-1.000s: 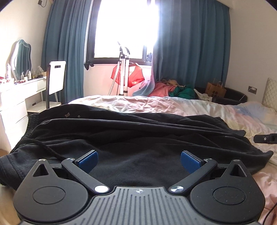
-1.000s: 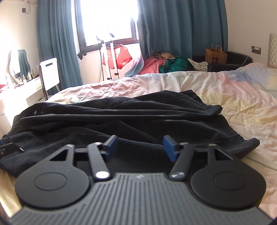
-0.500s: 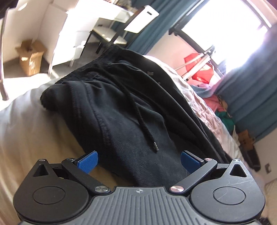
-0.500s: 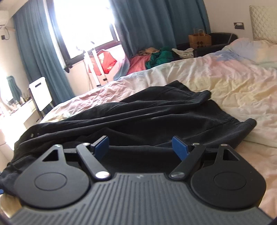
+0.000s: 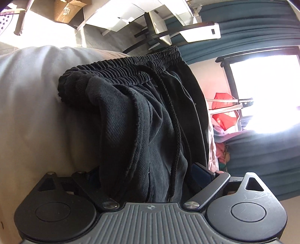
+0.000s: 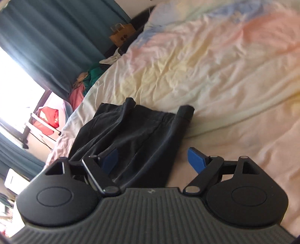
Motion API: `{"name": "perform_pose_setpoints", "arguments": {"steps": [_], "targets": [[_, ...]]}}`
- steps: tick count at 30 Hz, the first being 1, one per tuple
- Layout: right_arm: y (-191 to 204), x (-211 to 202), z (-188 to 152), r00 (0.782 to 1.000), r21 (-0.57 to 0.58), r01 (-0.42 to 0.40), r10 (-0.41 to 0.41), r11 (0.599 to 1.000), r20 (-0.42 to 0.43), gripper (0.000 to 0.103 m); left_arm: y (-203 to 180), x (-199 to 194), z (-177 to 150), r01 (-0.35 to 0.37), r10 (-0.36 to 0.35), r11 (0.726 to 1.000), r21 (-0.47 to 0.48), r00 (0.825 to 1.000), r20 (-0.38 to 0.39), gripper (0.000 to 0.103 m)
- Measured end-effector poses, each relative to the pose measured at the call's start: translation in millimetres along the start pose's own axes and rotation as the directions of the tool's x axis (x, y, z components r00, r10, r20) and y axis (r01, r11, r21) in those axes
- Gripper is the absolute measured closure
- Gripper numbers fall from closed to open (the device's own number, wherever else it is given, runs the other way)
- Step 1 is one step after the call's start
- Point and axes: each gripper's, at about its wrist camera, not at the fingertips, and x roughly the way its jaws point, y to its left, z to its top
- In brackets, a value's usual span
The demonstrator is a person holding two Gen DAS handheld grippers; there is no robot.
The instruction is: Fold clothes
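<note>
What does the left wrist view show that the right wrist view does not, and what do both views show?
Only the left wrist view shows the elastic waistband, the drawstring and a cardboard box. Its left tool is closing with the black fabric between its fingers.

Only the right wrist view shows the leg ends, the pastel bedsheet and a paper bag. Its right tool is open over the fabric edge.

Both show the black trousers and teal curtains.

Black trousers (image 5: 150, 116) matt woven cloth with ribbed elastic waistband (image 5: 131, 69) and braided drawstring (image 5: 174, 120); bedsheet (image 6: 215, 62) crumpled soft cloth; paper bag (image 6: 121, 34).
</note>
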Motion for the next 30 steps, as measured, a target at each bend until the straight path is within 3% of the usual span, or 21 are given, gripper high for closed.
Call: {"name": "perform_pose_setpoints", "arguments": {"steps": [2,4,6,8,10,12,14,16,19,25,30], "targets": [[-9.3,14.4,0.3,1.000,0.091,-0.009,0.012,0.996,-0.029,0.019,6.4,1.6,2.3,0.020,-0.020,0.999,-0.029,1.000,0.000,0.023],[-15.0,31.1,-0.6,0.999,0.172,-0.004,0.013,0.985,-0.052,0.020,13.6,1.5,3.2,0.028,-0.028,0.998,-0.060,1.000,0.004,0.033],[-16.2,46.0,-1.8,0.997,0.202,0.013,0.002,0.979,-0.074,0.020,19.9,0.6,3.1,0.038,-0.038,0.995,-0.094,0.999,0.009,0.040],[-15.0,59.4,-2.6,0.996,0.202,0.032,-0.014,0.979,-0.089,0.026,25.1,-1.8,5.3,0.059,-0.056,0.991,-0.118,0.998,0.027,0.044],[-11.9,67.5,-1.3,0.997,0.160,0.039,-0.027,0.986,-0.076,0.038,27.3,-4.4,7.4,0.065,-0.061,0.991,-0.120,0.997,0.041,0.057],[-11.5,71.2,-0.9,0.998,0.139,0.027,-0.020,0.990,-0.054,0.084,30.4,-5.9,9.2,0.077,-0.071,0.989,-0.128,0.996,0.049,0.064],[-12.4,70.1,-0.6,0.999,0.137,0.020,-0.015,0.990,-0.036,0.093,34.0,-6.8,8.2,0.114,-0.108,0.982,-0.153,0.993,0.046,0.068],[-12.6,64.5,0.7,1.000,0.144,0.007,-0.005,0.990,-0.013,0.095,36.3,-11.9,8.7,0.124,-0.117,0.981,-0.147,0.992,0.055,0.086],[-8.4,52.2,4.2,1.000,0.122,-0.014,0.011,0.992,0.022,0.096,30.7,-20.4,4.8,0.120,-0.114,0.986,-0.114,0.992,0.063,0.094],[5.6,18.5,12.9,0.995,0.062,-0.050,0.045,0.997,0.087,0.096,-2.8,-49.8,-4.8,0.134,-0.132,0.991,-0.007,0.984,0.120,0.097],[36.7,11.2,40.2,0.991,0.043,-0.072,0.067,0.996,0.115,0.096,-70.5,-57.6,1.3,0.158,-0.168,0.985,0.073,0.973,0.160,0.098]]}}
